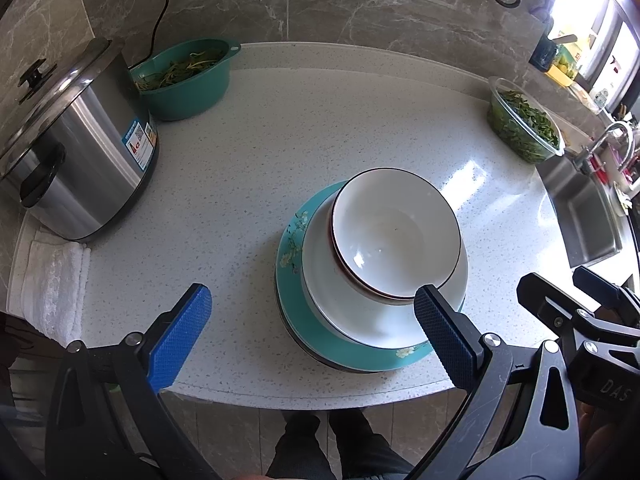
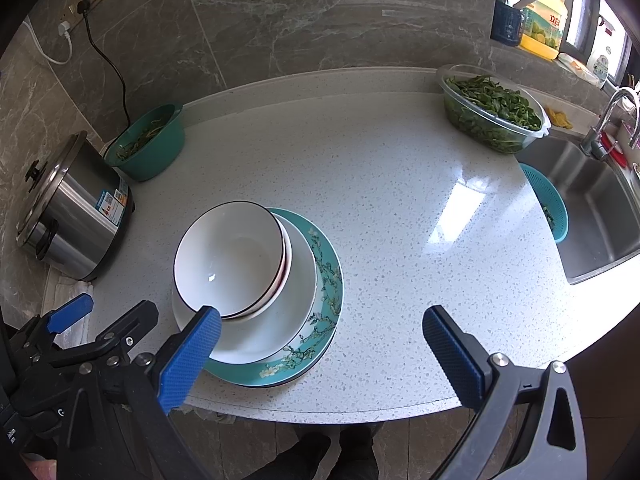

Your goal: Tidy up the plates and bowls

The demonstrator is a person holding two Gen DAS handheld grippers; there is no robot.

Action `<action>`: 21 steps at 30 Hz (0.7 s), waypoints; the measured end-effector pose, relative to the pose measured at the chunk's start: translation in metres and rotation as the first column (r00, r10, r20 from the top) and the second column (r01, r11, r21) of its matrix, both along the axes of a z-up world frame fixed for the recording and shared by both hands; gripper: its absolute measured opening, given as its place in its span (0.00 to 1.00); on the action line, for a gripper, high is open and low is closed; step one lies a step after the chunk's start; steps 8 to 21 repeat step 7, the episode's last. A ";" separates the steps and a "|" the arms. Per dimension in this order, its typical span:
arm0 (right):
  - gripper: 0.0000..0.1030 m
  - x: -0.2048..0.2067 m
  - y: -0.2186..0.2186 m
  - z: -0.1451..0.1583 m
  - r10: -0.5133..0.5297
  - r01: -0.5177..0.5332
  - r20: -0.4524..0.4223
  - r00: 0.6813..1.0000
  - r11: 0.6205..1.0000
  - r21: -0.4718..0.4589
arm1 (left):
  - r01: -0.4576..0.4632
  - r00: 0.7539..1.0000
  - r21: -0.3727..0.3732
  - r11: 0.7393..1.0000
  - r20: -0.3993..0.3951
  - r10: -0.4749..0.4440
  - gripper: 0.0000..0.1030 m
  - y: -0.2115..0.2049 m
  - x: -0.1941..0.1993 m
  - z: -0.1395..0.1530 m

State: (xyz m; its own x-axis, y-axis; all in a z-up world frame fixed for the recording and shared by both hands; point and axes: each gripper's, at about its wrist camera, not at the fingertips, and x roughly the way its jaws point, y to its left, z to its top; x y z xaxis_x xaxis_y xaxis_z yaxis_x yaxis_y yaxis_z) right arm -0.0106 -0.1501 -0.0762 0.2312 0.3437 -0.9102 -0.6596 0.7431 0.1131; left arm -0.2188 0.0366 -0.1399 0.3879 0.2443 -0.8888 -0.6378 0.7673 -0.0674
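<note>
A stack stands on the speckled white counter near its front edge. At the bottom is a teal flowered plate (image 1: 294, 240) (image 2: 328, 280), on it a wide white dish (image 1: 340, 300) (image 2: 296, 280), and on top nested white bowls with dark rims (image 1: 394, 232) (image 2: 230, 258). My left gripper (image 1: 308, 328) is open and empty, raised in front of the stack, its right finger over the stack's near rim. My right gripper (image 2: 320, 352) is open and empty, its left finger over the stack's near left edge. The left gripper also shows in the right wrist view (image 2: 70, 314).
A steel rice cooker (image 1: 76, 152) (image 2: 74, 208) stands at the left on a white cloth (image 1: 52, 276). A teal basin of greens (image 1: 186, 76) (image 2: 150, 142) sits at the back left. A clear bowl of greens (image 1: 522, 122) (image 2: 492, 108) is at the back right, beside the sink (image 1: 584, 208) (image 2: 600, 208) holding a teal colander (image 2: 548, 204).
</note>
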 end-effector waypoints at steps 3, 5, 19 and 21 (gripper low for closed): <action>1.00 0.001 0.000 0.000 0.001 -0.001 0.000 1.000 1.000 -0.001 | 0.001 1.000 0.003 1.000 0.004 -0.001 1.00 -0.001 0.000 0.001; 1.00 0.001 0.000 0.000 0.000 0.000 0.001 1.000 1.000 0.000 | 0.001 1.000 0.004 1.000 0.004 -0.001 1.00 -0.002 0.000 0.001; 1.00 0.000 0.000 0.000 -0.001 0.001 0.002 1.000 1.000 0.001 | 0.000 1.000 0.003 1.000 0.003 0.000 1.00 -0.002 0.001 0.001; 1.00 0.000 0.000 0.000 -0.001 0.001 0.002 1.000 1.000 0.001 | 0.000 1.000 0.003 1.000 0.003 0.000 1.00 -0.002 0.001 0.001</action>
